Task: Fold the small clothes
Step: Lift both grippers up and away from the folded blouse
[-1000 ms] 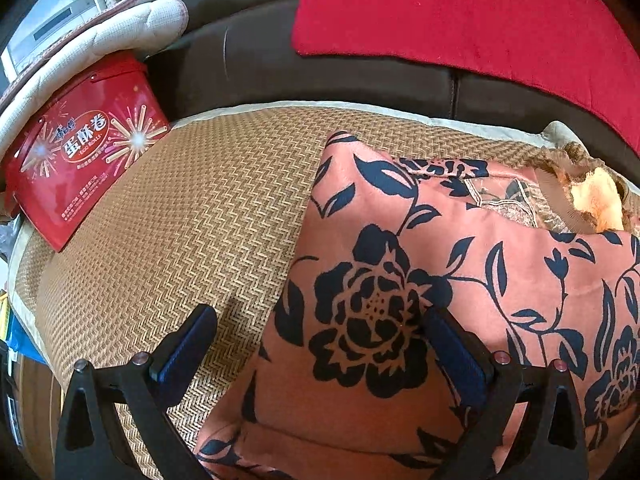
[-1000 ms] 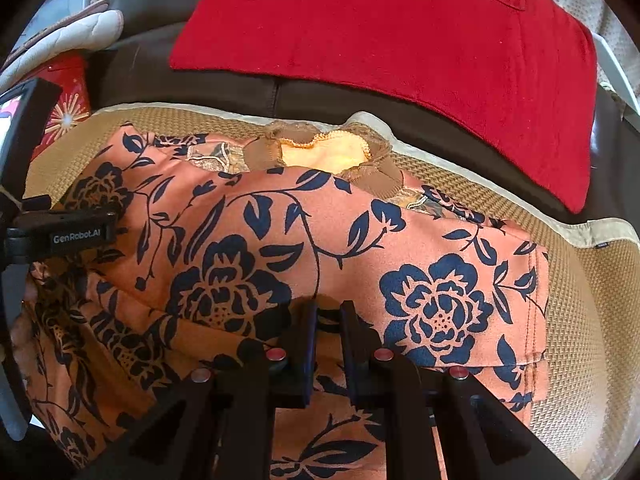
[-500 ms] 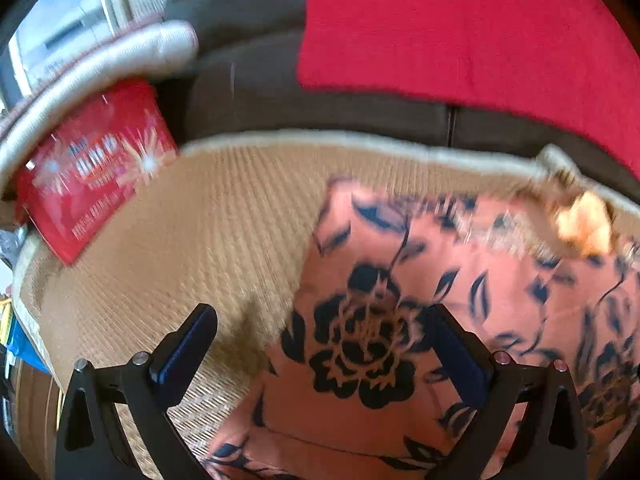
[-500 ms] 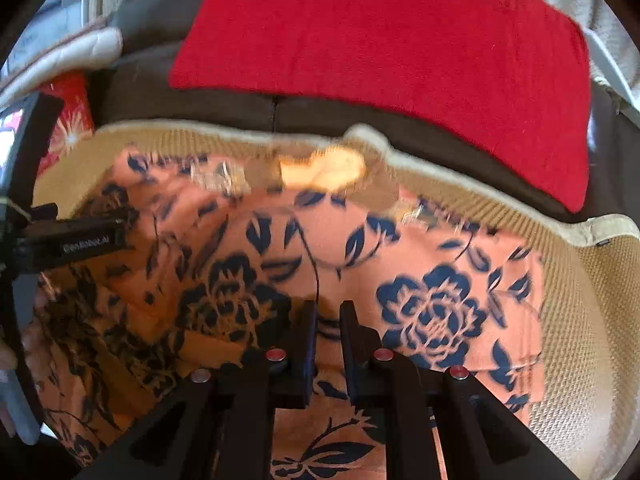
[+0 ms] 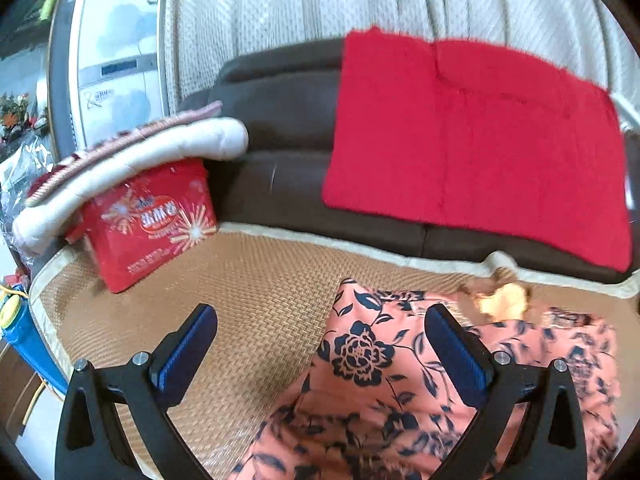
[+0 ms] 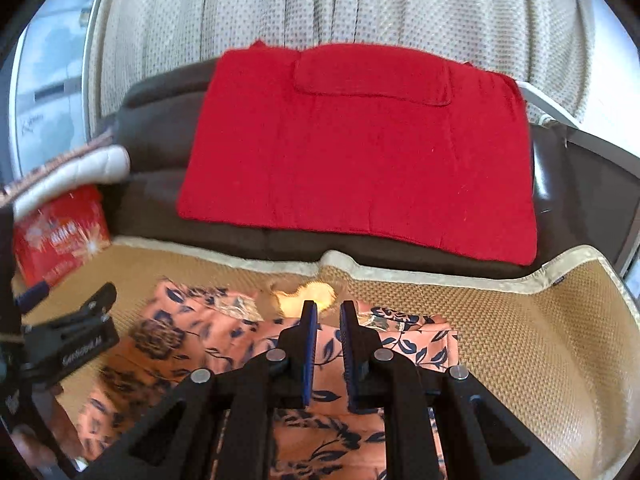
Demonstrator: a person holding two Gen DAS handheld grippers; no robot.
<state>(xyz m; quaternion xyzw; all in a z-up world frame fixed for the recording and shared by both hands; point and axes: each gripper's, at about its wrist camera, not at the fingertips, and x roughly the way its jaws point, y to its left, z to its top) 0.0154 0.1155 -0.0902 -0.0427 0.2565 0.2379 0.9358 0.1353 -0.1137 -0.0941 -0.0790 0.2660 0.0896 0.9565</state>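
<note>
1. The floral garment point(image 6: 224, 344), orange with dark blue flowers, lies on the woven mat point(image 5: 256, 304) that covers the sofa seat, nearer the mat's front edge than its back edge.
2. Its yellow-lined neck opening point(image 6: 308, 294) points toward the mat's back edge, close to the cream border there.
3. The left gripper point(image 5: 320, 344) hangs above the garment's left part with its jaws spread wide; nothing is between the blue pads.
4. The right gripper point(image 6: 328, 344) sits over the garment's middle, jaws drawn almost together with a narrow gap; whether any cloth is pinched there cannot be told, as the tips seem clear of the fabric.
5. A red snack box point(image 5: 148, 224) stands at the mat's left back corner, under a cream padded cushion point(image 5: 132, 164).
6. A red cloth point(image 6: 360, 148) is draped over the dark sofa backrest point(image 5: 288, 120) beyond the mat's back edge.
</note>
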